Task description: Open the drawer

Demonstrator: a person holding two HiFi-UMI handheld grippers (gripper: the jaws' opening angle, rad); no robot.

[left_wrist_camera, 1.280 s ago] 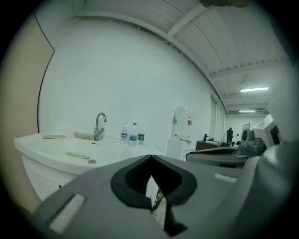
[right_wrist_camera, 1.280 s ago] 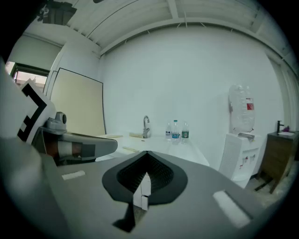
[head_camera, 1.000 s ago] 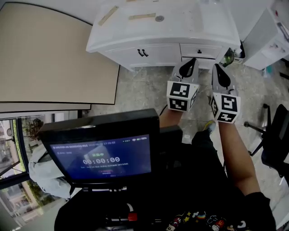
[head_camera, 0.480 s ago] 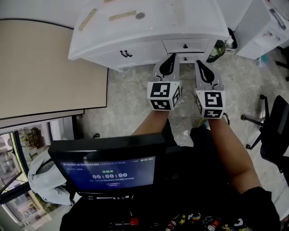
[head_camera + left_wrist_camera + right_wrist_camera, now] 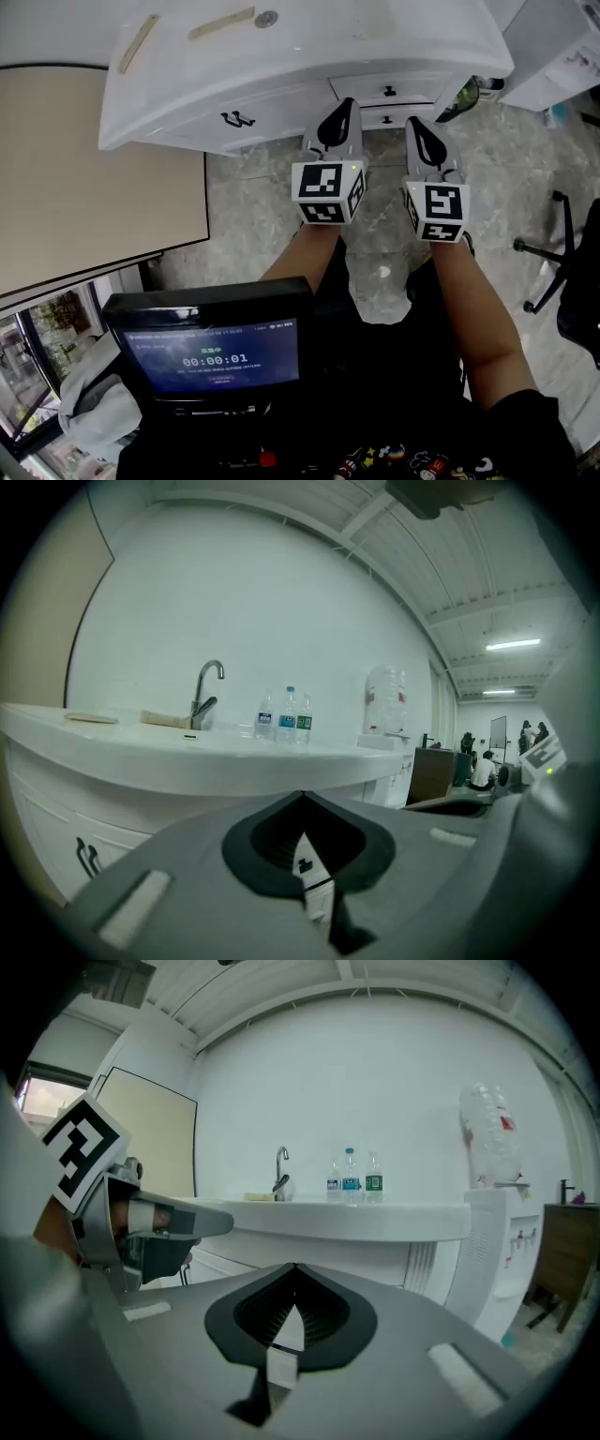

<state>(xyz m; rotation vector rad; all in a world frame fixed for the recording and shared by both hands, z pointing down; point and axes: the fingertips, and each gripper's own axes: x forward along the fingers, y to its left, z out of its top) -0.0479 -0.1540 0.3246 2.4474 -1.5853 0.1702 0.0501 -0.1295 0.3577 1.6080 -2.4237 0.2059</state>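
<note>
I'm much closer now: left tongs (image 5: pixel 345 105) and right tongs (image 5: pixel 415 125), both pinched shut and empty, near the still-closed drawer (image 5: pixel 403 89).

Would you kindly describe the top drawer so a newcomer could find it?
Start at the white sink cabinet. Right of its cupboard doors with paired dark handles, two small drawers are stacked. The top drawer is the upper one, just under the countertop, with one dark knob.
</note>
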